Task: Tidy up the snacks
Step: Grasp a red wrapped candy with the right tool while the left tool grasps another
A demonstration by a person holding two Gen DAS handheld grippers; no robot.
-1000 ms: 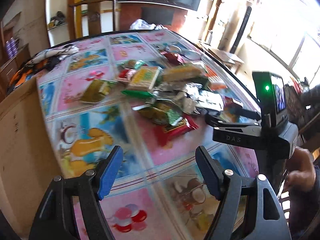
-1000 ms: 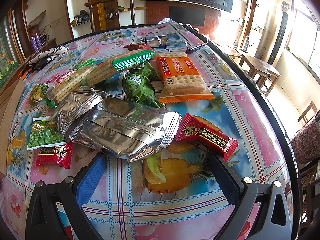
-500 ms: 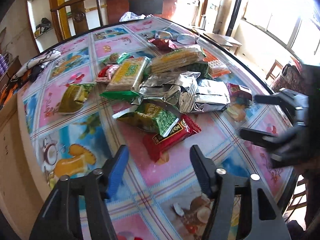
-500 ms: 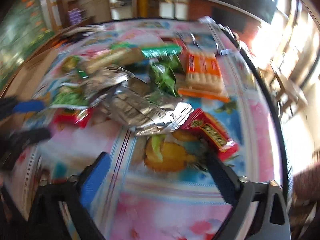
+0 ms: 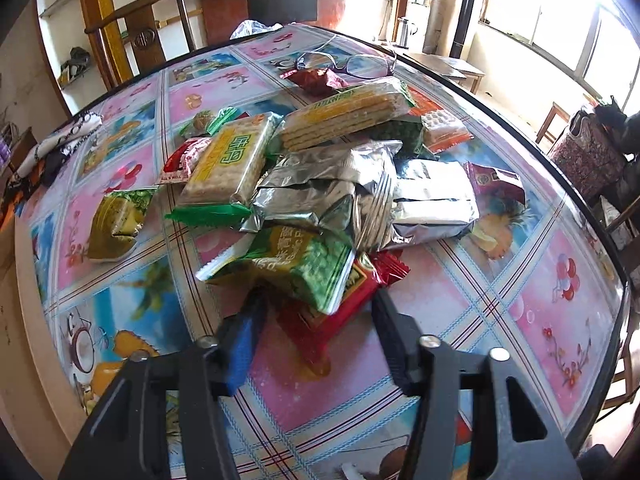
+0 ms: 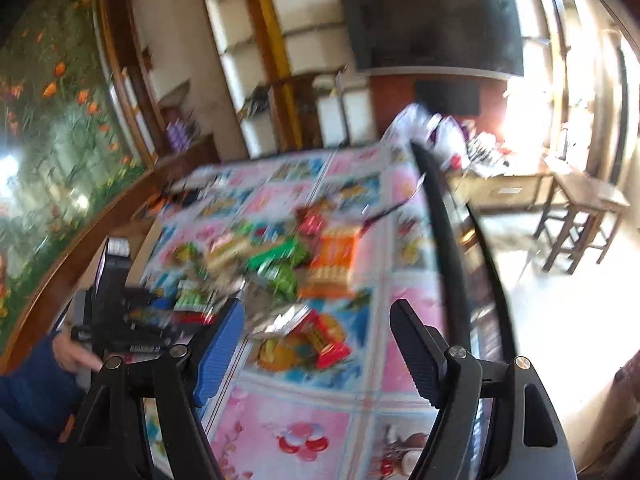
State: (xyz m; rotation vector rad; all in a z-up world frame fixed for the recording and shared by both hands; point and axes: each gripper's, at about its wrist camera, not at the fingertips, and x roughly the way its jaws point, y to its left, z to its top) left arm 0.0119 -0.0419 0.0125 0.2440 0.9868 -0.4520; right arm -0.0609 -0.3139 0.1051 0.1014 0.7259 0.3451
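A heap of snack packets lies mid-table: a green pea packet [image 5: 298, 266], a red packet [image 5: 340, 304] under it, silver foil bags [image 5: 332, 196], yellow cracker packs [image 5: 232, 160], an olive pouch [image 5: 114, 226]. My left gripper [image 5: 318, 306] is open, its fingers either side of the red and green packets' near ends. My right gripper [image 6: 316, 336] is open and empty, held back above the table's near end; its view is blurred. The left gripper also shows in the right wrist view [image 6: 160, 316]. The heap shows there too, with an orange cracker pack [image 6: 334, 264].
The round table [image 5: 560, 300] has a colourful cloth and a dark rim. Glasses [image 5: 344, 66] and a dark red packet [image 5: 316, 80] lie at the far side. A cloth [image 5: 60, 146] lies at the left edge. A wooden chair [image 5: 140, 36] stands behind; stools [image 6: 580, 216] stand to the right.
My left gripper moved forward to the heap and now straddles the red and green packets. My right gripper pulled back and up, away from the heap, swinging its view leftward.
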